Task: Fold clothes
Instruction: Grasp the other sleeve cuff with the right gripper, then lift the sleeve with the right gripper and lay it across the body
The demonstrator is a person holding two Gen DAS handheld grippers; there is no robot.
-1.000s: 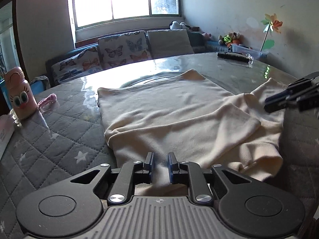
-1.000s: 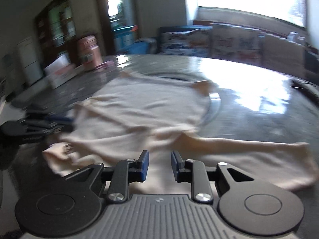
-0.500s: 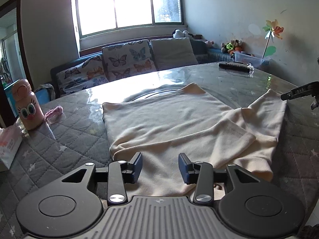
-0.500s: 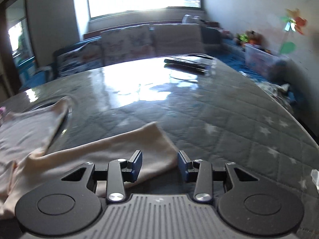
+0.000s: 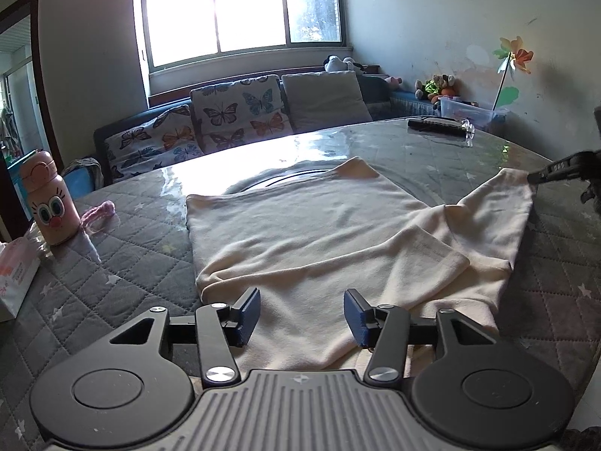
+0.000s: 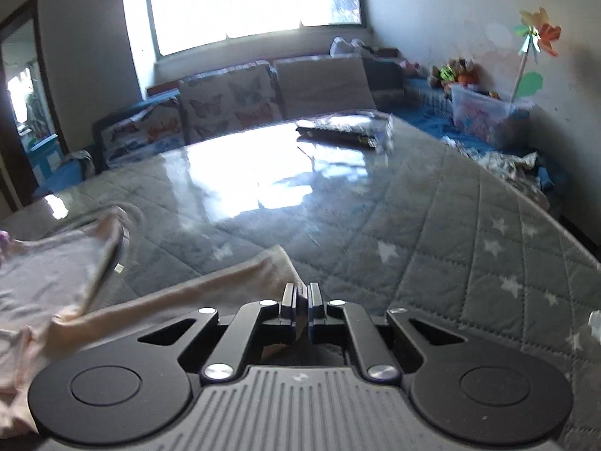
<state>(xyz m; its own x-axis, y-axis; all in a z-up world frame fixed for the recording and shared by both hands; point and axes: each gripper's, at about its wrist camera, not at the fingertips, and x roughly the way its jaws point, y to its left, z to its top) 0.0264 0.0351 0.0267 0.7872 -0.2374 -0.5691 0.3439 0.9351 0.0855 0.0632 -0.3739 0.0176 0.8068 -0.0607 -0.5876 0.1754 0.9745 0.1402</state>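
Shirt [image 5: 319, 233]: right gripper [image 6: 301, 295] clenches sleeve end, left gripper [image 5: 302, 310] opening above hem.

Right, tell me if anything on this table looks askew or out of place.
The cream long-sleeved garment lies uneven: one sleeve is folded across its body, the other trails sideways over the grey quilted table cover, its cuff pinched in the right tongs.

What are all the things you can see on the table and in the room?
Garment: one, cream, spread mid-table, one sleeve folded across.
Bottle: one, pink with cartoon face, table's left edge.
Tissue pack: one, white and pink, beside the bottle.
Remote: one, black, far side of table.
Butterfly cushions: two, sofa under the window.
Pinwheel: one, orange and green, right wall.
Left gripper: jaws opening, over the hem.
Right gripper: jaws shut on the sleeve end.
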